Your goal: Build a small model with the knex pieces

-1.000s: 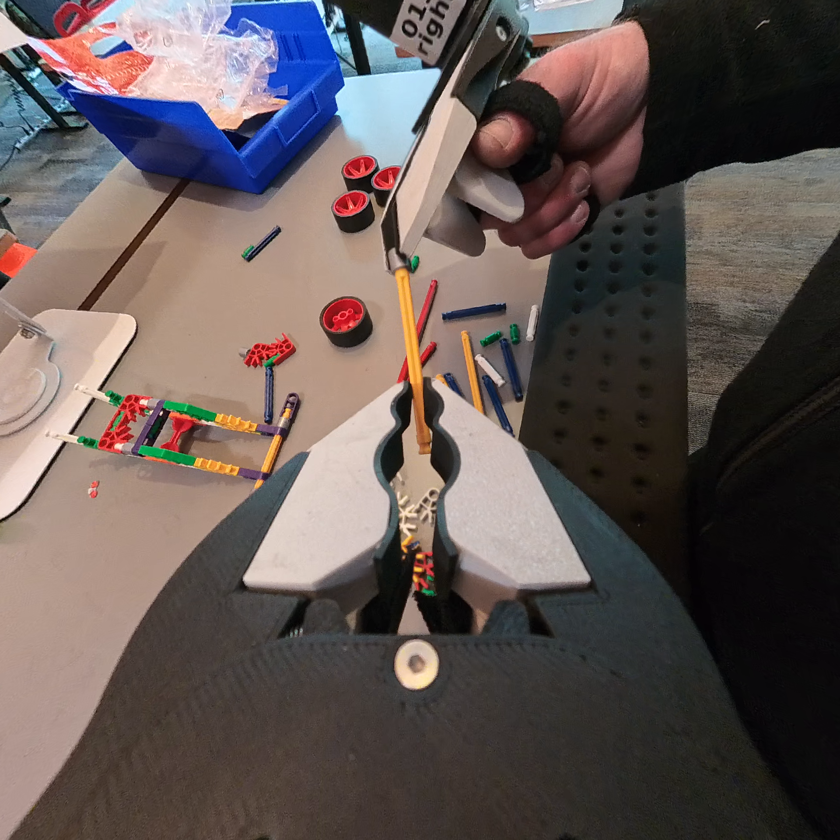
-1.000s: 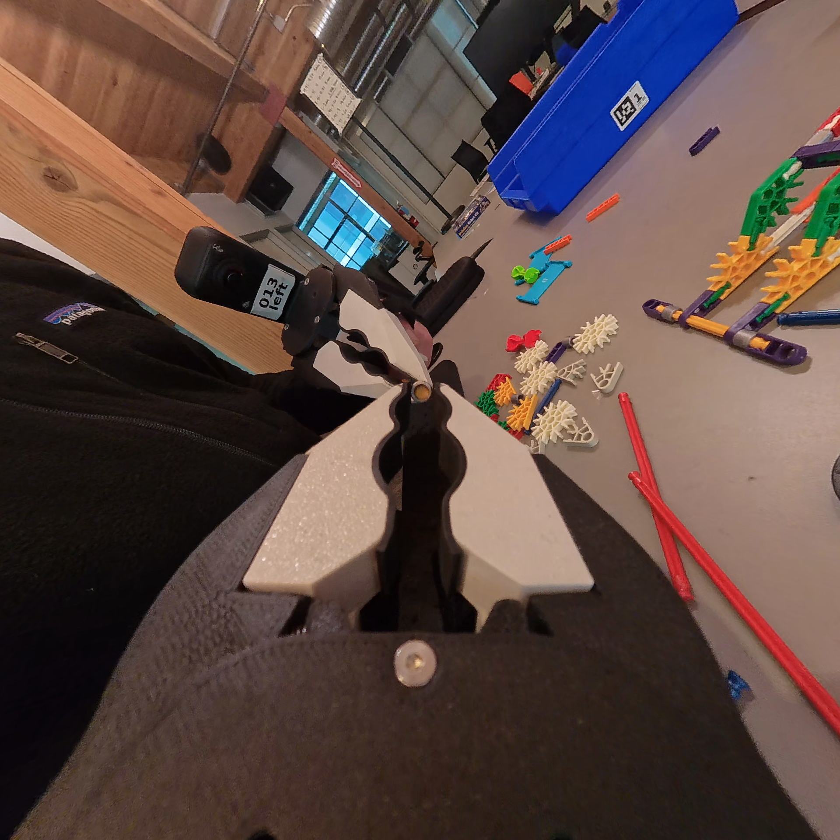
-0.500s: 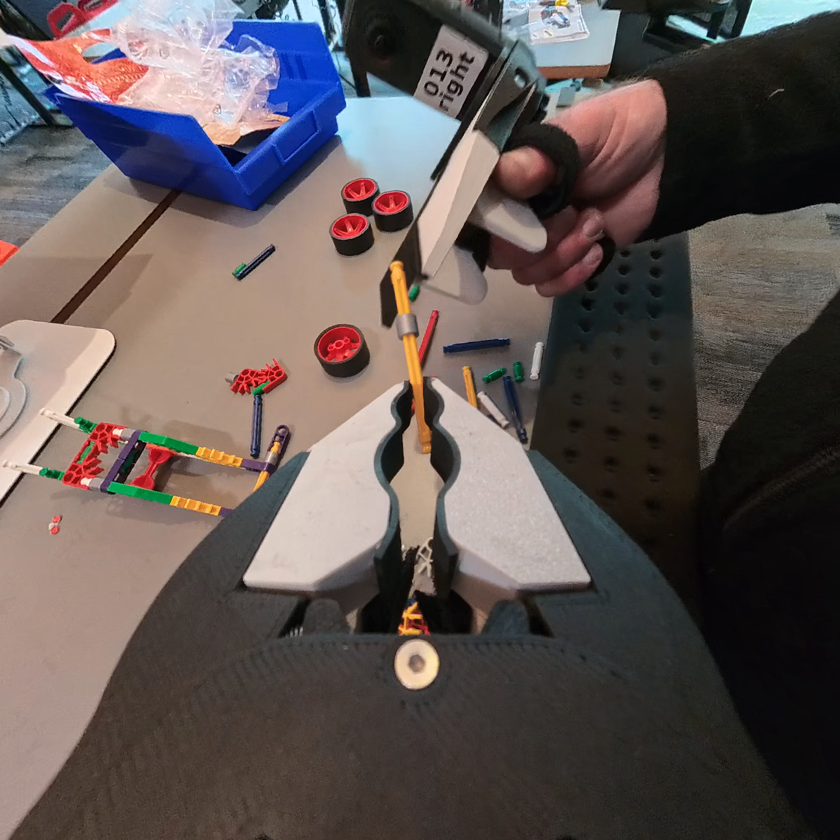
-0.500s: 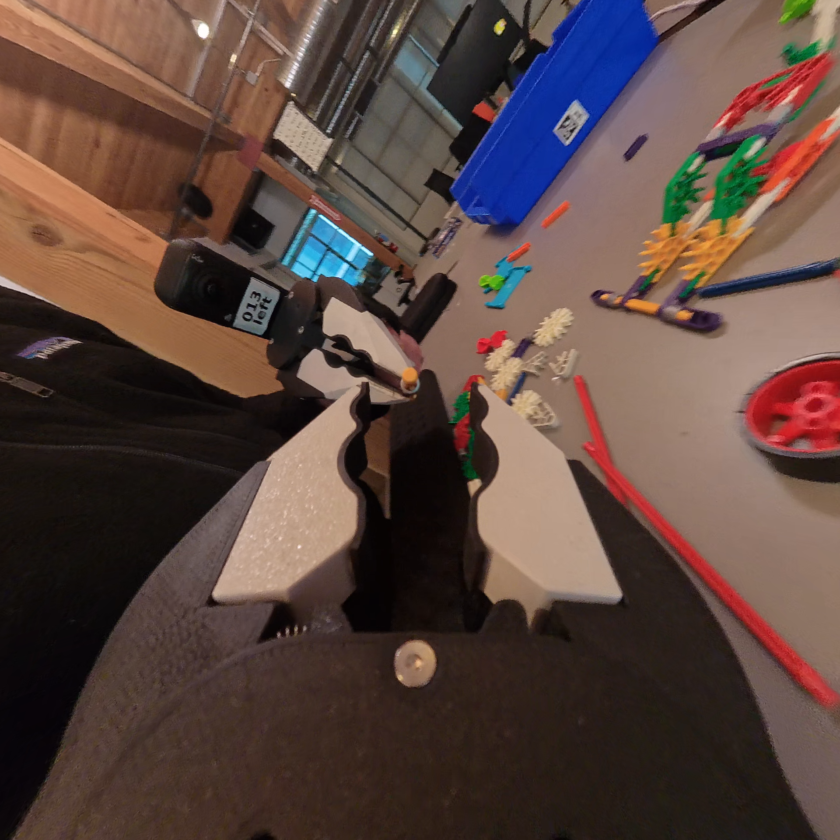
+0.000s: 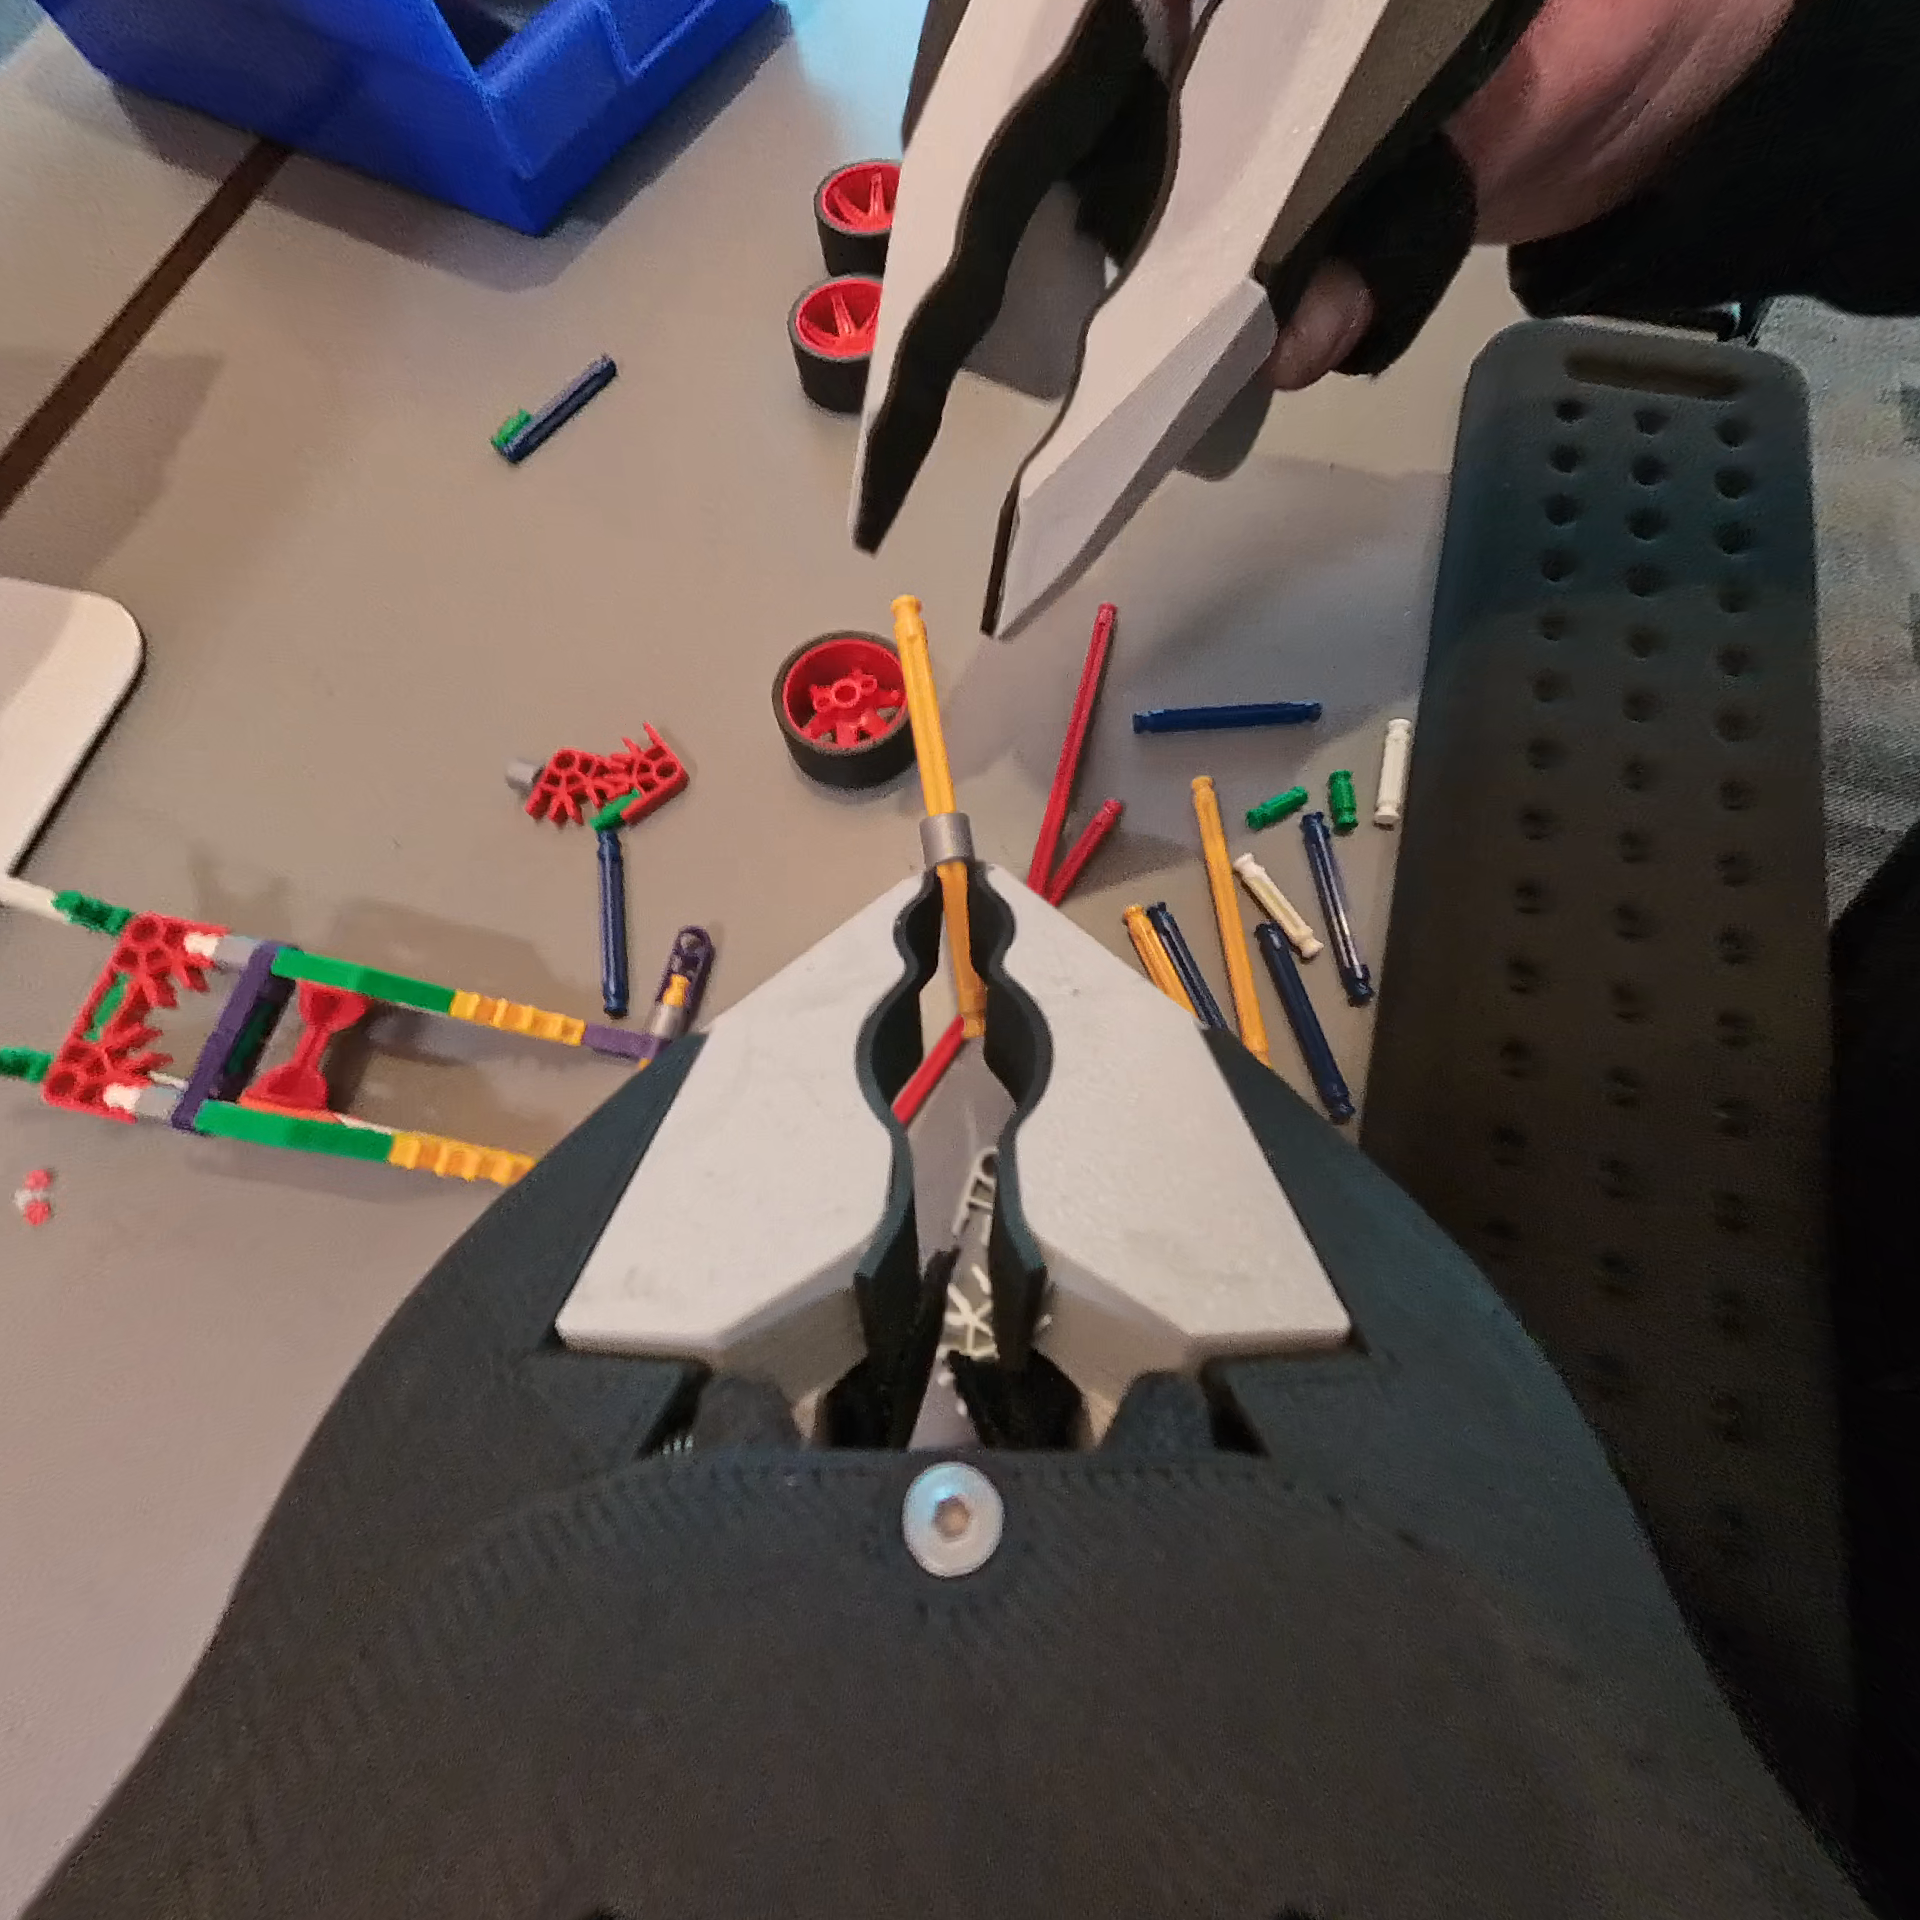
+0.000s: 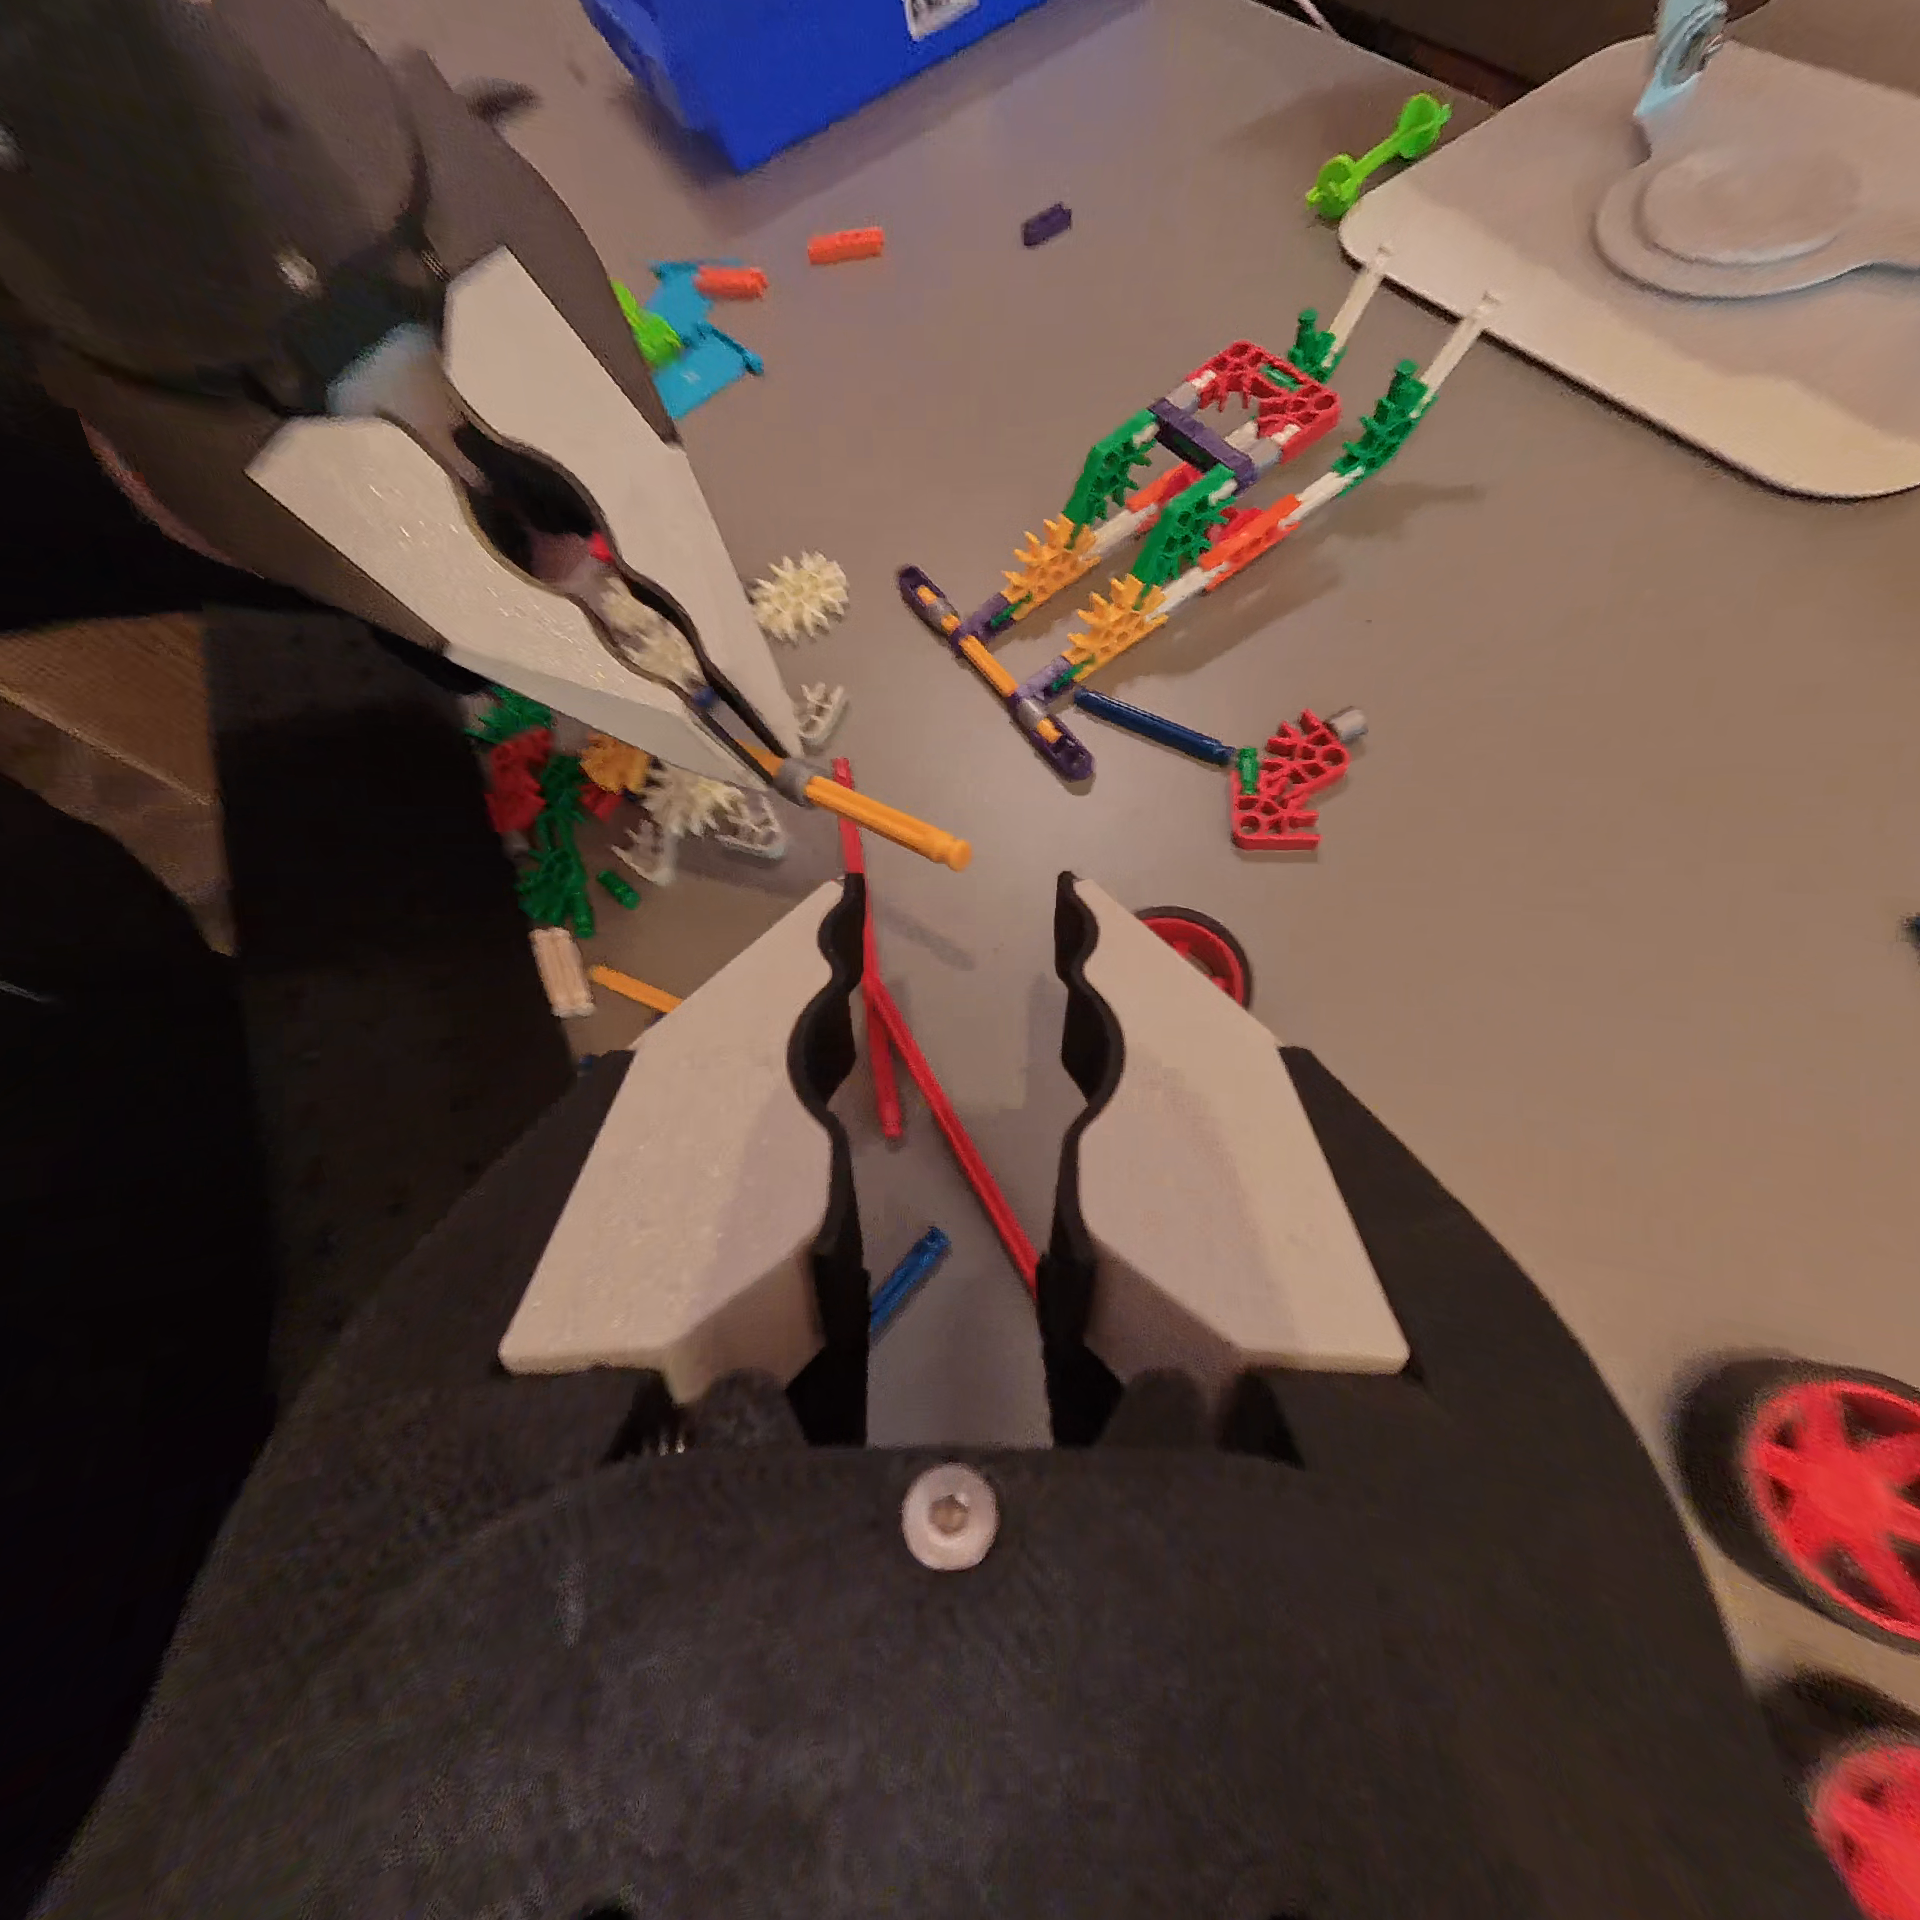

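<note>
- The grey bench (image 5: pixel 343 582) carries a blue bin (image 5: pixel 436 94) towards its far edge (only part in view) and scattered toy rods.
- A multicoloured toy frame (image 6: pixel 1174 530) lies flat, near the pale board (image 6: pixel 1662 353).
- Right gripper (image 6: pixel 951 894): fingers spread apart, empty, above two red rods (image 6: pixel 914 1081).
- Left gripper (image 5: pixel 956 883): fingers clamped on a yellow rod (image 5: pixel 925 717) bearing a grey sleeve (image 5: pixel 948 837).
</note>
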Motion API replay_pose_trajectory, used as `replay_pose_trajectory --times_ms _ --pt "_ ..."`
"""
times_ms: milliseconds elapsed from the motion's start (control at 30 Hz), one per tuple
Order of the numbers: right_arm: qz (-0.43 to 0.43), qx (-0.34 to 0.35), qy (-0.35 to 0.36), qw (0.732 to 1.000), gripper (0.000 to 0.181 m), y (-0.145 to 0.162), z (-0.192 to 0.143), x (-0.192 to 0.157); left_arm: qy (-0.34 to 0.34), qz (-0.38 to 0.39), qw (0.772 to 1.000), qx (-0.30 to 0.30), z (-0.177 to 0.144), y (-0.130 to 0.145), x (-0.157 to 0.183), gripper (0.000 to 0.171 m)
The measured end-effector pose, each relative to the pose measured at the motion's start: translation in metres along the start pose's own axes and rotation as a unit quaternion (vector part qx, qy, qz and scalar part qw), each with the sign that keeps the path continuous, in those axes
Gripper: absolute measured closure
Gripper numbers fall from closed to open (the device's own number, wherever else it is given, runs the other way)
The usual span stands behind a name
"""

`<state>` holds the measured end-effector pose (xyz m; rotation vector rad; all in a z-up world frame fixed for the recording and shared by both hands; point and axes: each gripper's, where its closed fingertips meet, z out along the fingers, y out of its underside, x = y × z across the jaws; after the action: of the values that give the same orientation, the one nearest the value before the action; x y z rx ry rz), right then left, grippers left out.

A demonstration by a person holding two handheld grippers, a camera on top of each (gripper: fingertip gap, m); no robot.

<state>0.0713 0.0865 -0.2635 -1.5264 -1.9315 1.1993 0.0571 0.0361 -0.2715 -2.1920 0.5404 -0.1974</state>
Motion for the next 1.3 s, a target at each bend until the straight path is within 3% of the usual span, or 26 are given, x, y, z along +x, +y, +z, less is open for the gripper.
replay_pose_trajectory --times_ms 100,200,333,433,533,633,833,967,1067,1167,1300 --pt "0.028 0.037 -0.023 0.999 0.149 -0.005 -0.008 0.003 0.014 0.018 1.0 -0.009 0.007 -0.007 -0.001 0.17" --pt "-0.083 0.029 0.027 0.996 0.154 -0.007 -0.015 0.0 0.033 0.031 0.999 -0.028 0.012 -0.012 0.0 0.17" --pt "-0.229 -0.032 0.083 0.969 0.165 -0.002 -0.006 -0.004 0.062 0.024 0.996 -0.067 0.022 -0.012 0.002 0.17" --pt "-0.299 -0.084 0.106 0.945 0.177 0.011 0.006 0.002 0.079 0.005 0.994 -0.075 0.027 -0.018 0.002 0.17" --pt "-0.325 -0.092 0.121 0.934 0.181 0.013 0.007 0.006 0.09 -0.007 0.993 -0.078 0.028 -0.021 -0.002 0.17" --pt "-0.298 -0.07 0.107 0.946 0.181 0.009 0.005 0.006 0.083 -0.011 0.995 -0.05 0.025 -0.031 -0.01 0.169" --pt "-0.151 0.036 0.038 0.987 0.181 -0.007 -0.001 0.009 0.112 -0.059 0.991 0.039 0.012 -0.049 -0.017 0.171" --pt "-0.131 0.022 0.024 0.991 0.181 0.001 0.005 0.013 0.101 -0.086 0.99 0.041 0.017 -0.036 -0.025 0.171" --pt "-0.109 -0.011 0.025 0.994 0.181 0.009 0.008 0.014 0.094 -0.089 0.992 0.009 0.02 -0.017 -0.028 0.171" --pt "-0.072 -0.025 0.03 0.997 0.181 0.015 0.01 0.009 0.071 -0.039 0.996 -0.039 0.027 0.003 -0.027 0.163" --pt "-0.038 -0.024 0.029 0.999 0.181 0.03 0.011 0.002 0.051 0.144 0.984 -0.09 0.045 0.015 -0.022 0.155"
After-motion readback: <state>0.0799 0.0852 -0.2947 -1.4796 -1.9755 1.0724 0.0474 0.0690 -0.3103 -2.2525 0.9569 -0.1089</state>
